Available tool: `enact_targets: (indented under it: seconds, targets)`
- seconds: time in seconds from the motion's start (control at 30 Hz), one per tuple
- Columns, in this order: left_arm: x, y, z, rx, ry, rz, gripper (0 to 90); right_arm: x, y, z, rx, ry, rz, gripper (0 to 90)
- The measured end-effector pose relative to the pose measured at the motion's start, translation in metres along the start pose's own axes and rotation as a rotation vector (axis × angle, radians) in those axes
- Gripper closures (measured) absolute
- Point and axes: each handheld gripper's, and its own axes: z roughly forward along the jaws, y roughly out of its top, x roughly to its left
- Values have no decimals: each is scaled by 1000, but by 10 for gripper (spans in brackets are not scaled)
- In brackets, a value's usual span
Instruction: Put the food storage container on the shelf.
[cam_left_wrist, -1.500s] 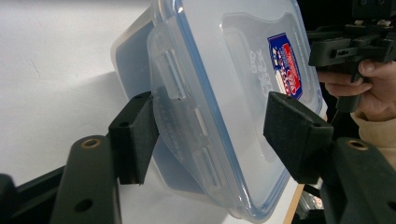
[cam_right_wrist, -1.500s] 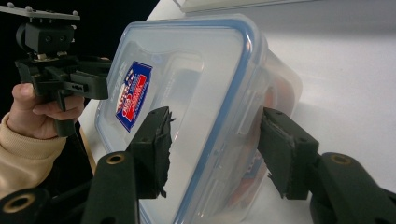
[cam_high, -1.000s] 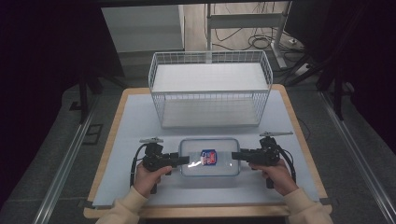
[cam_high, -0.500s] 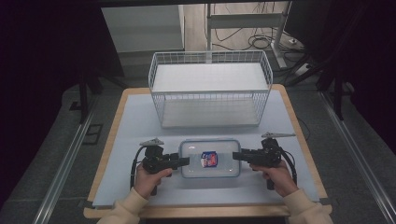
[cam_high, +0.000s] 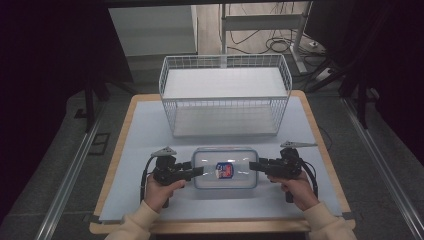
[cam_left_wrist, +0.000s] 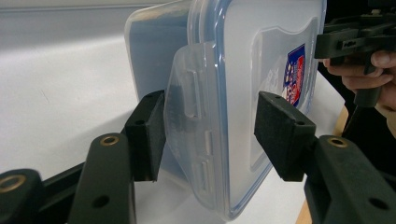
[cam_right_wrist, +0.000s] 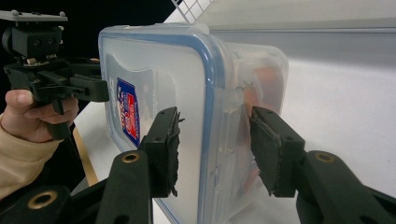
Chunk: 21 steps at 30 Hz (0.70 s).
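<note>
A white wire basket (cam_high: 225, 95) stands at the far side of the table (cam_high: 135, 130), well apart from the clear lidded container (cam_high: 225, 168) lying flat near the person's edge, between the two grippers. The container looks stiff but smooth and probably slippery; something orange shows dimly inside, so its weight is hard to judge (likely light). Its short-end latch flaps seem the surest hold. The left gripper (cam_left_wrist: 210, 135) straddles one flap with jaws wide, one pad touching it. The right gripper (cam_right_wrist: 215, 149) straddles the opposite end, jaws likewise spread, not yet clamped.
</note>
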Motion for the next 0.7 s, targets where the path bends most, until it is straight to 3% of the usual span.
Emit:
enact_targets:
  seconds: [0.7]
  targets:
    - [-6,23,-11,-33,11,35,450,13,24,-8,-51,-9,-60,536]
